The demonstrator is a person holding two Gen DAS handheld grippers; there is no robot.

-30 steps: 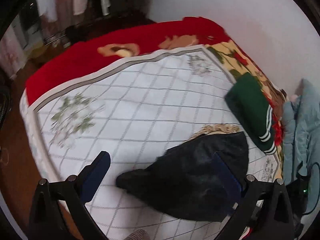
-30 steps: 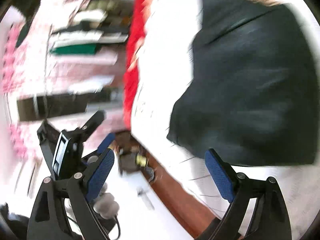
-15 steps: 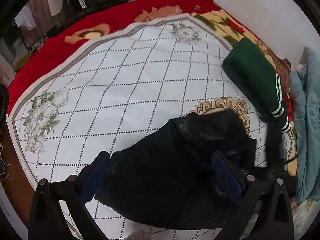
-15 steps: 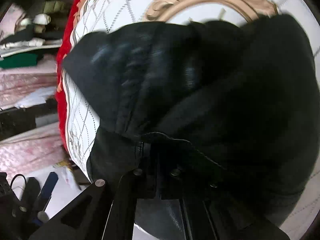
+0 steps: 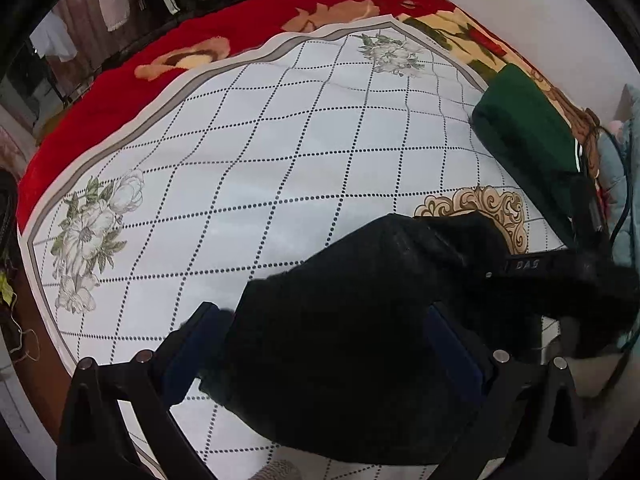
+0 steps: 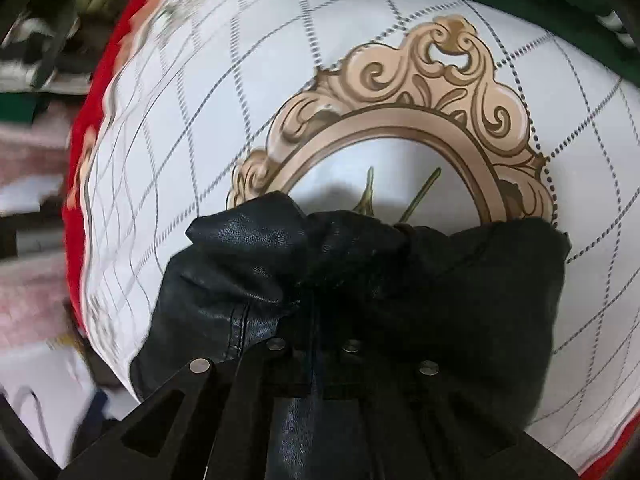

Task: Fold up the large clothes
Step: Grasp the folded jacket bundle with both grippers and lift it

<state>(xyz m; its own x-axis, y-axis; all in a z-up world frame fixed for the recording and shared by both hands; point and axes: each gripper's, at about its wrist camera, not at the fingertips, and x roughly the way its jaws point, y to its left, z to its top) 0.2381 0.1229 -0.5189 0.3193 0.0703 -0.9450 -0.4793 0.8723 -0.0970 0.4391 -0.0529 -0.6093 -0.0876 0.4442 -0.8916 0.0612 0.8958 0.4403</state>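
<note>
Item: black leather garment (image 5: 360,344), bunched in a heap on the near part of the bed, over the gold scroll frame (image 6: 420,92) printed on the white quilted bedspread (image 5: 248,168).

Right hand-held gripper (image 6: 312,344): fingers pressed together, pinching a gathered fold of the garment near a stitched seam.

Left hand-held gripper (image 5: 320,352): blue pads spread wide on either side of the heap, clamping nothing.

Adjacent: folded green garment (image 5: 528,136) well apart at the far right edge; red blanket (image 5: 120,92) beyond the bedspread.

Risks, as judged:
- Leather looks slick and heavy; a pinch on a thick bunch may slip when lifted.
- Several layers are likely caught together, so spreading could drag the whole heap rather than open it.
- Heap lies near the bed's edge; a pull toward the holder could slide it off.
- Left pads may close on the wrong layer, as the dark folds hide the edges.
</note>
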